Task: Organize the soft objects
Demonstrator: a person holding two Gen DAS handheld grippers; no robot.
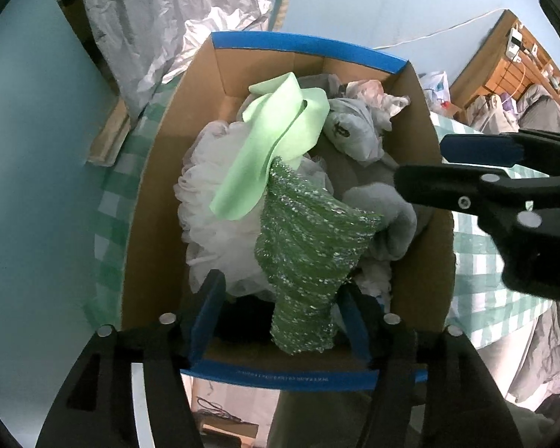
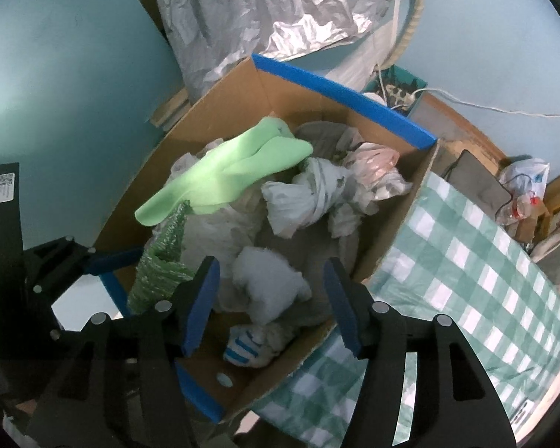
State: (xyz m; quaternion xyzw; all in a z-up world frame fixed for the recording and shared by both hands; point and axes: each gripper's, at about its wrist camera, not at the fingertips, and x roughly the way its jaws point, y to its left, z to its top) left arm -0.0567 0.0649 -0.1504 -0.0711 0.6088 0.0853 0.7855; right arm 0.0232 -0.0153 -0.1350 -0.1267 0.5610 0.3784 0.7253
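Note:
A cardboard box (image 1: pixel 156 171) with blue-taped rims is full of soft things. On top lie a light green cloth (image 1: pixel 276 142), a sparkly dark green scrubber cloth (image 1: pixel 310 250), a white mesh puff (image 1: pixel 212 224), knotted plastic bags (image 1: pixel 354 130) and a grey fluffy cloth (image 1: pixel 392 209). My left gripper (image 1: pixel 280 295) is open over the box's near edge, with the sparkly cloth lying loose between its fingers. My right gripper (image 2: pixel 272 298) is open above the box (image 2: pixel 388 235), over a white fluffy piece (image 2: pixel 268 287) and a blue-striped sock (image 2: pixel 242 347). It also shows in the left wrist view (image 1: pixel 425 164).
The box stands on a green-and-white checked tablecloth (image 2: pixel 466 280). Crinkled silver sheeting (image 2: pixel 261 11) hangs behind it against a blue wall. A plastic bag (image 2: pixel 526 179) and clutter lie at the far right. A white cable (image 2: pixel 485 106) runs along the wall.

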